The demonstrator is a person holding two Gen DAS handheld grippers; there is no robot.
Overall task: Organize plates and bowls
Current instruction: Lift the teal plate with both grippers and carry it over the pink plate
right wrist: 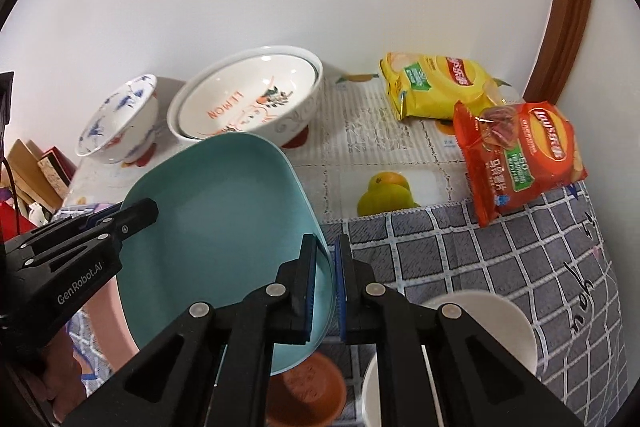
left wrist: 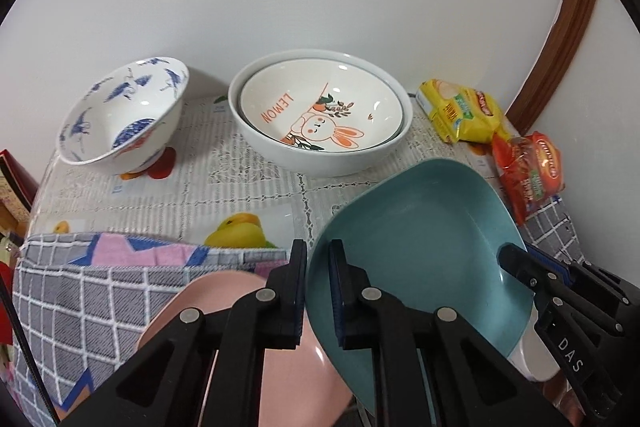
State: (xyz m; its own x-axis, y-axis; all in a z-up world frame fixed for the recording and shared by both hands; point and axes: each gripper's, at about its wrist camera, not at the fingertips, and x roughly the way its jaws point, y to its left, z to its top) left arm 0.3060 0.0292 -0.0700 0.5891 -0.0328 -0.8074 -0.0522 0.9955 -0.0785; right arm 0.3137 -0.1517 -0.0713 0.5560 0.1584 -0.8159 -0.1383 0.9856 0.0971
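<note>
Tablecloth (left wrist: 248, 187): rabbit dish (left wrist: 320, 115) inside bowl (left wrist: 280, 151)

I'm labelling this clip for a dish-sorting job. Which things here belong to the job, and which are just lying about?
Job: teal plate held by left gripper and right gripper; pink plate; rabbit dish; blue-patterned bowl; white bowls.
Lying about: yellow chip bag; red chip bag.

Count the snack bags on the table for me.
2. A yellow bag lies at the back right near the wall; an orange-red bag lies in front of it, partly on the grey checked cloth. None seems hidden.
</note>
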